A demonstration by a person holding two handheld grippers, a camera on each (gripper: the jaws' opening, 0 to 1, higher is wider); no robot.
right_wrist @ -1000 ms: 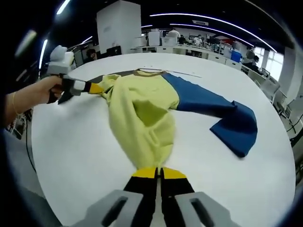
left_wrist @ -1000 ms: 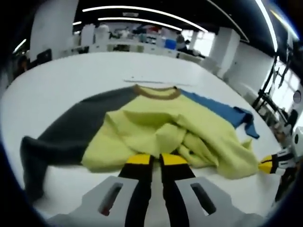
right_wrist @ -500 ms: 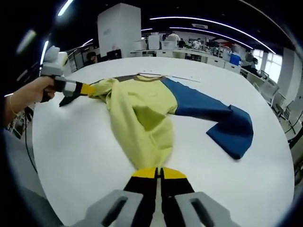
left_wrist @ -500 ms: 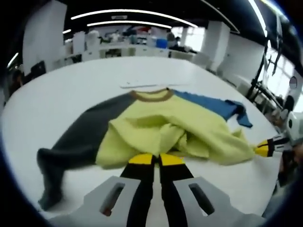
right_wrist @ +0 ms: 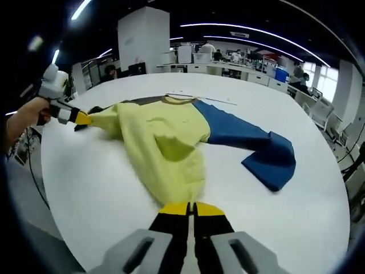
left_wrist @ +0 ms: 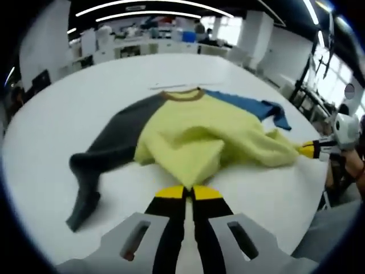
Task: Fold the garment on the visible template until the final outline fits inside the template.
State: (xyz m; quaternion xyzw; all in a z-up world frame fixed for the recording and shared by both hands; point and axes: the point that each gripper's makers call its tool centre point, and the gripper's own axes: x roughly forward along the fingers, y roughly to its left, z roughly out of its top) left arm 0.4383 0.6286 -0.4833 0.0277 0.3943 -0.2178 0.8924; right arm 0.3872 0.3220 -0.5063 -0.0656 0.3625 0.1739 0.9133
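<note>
On the white table [right_wrist: 85, 182], both grippers [left_wrist: 188, 191] [right_wrist: 190, 208] pinch the sweater's [right_wrist: 162, 137] hem, bare tabletop all round.

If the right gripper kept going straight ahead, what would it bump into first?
The right gripper already has its shut jaws on the yellow hem of the sweater, so it would just push into that same cloth.

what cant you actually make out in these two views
- Template outline: a thin pale strip lies beyond the collar in the left gripper view, too faint to trace.
- Grey sleeve: in the right gripper view, mostly hidden behind the yellow body.
- Hem under the right gripper: the shut jaw tips cover the pinched edge.
- Left gripper: same, the fabric edge disappears at the tips.
- Background desks: blurred and small.
</note>
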